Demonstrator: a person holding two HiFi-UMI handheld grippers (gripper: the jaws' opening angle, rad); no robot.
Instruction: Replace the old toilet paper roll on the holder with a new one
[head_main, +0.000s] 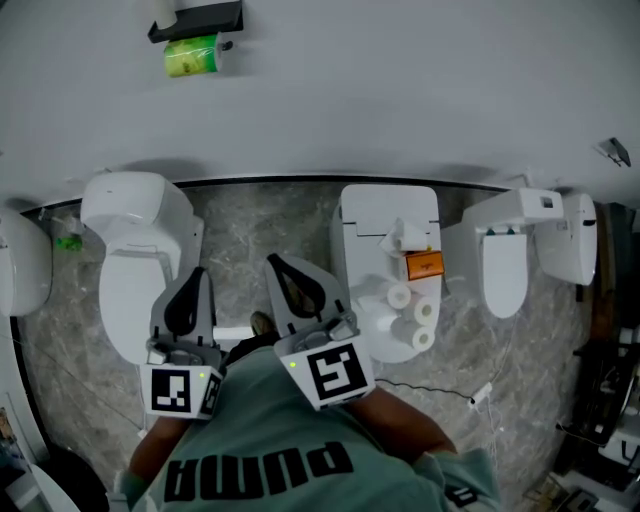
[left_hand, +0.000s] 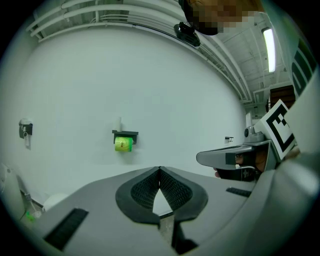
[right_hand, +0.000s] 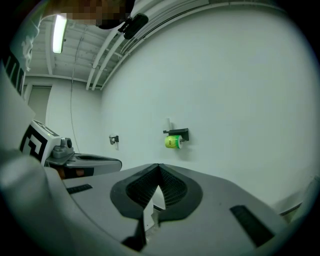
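A green toilet paper roll (head_main: 191, 56) hangs under a black wall holder (head_main: 197, 22) high on the white wall; it also shows as the green roll (left_hand: 122, 144) in the left gripper view and the green roll (right_hand: 173, 142) in the right gripper view. Several white rolls (head_main: 412, 318) lie on the lid of the middle toilet (head_main: 390, 215). My left gripper (head_main: 193, 277) and right gripper (head_main: 278, 264) are held side by side, far from the wall, both shut and empty. In each gripper view the jaws meet at the tip, with the left gripper (left_hand: 160, 170) and right gripper (right_hand: 158, 166) pointing at the wall.
A white toilet (head_main: 140, 250) stands at the left and a wall-hung urinal (head_main: 508, 255) at the right. An orange packet (head_main: 424, 265) lies on the middle toilet. A small metal fitting (left_hand: 25, 129) is fixed to the wall left of the holder. The floor is grey marble.
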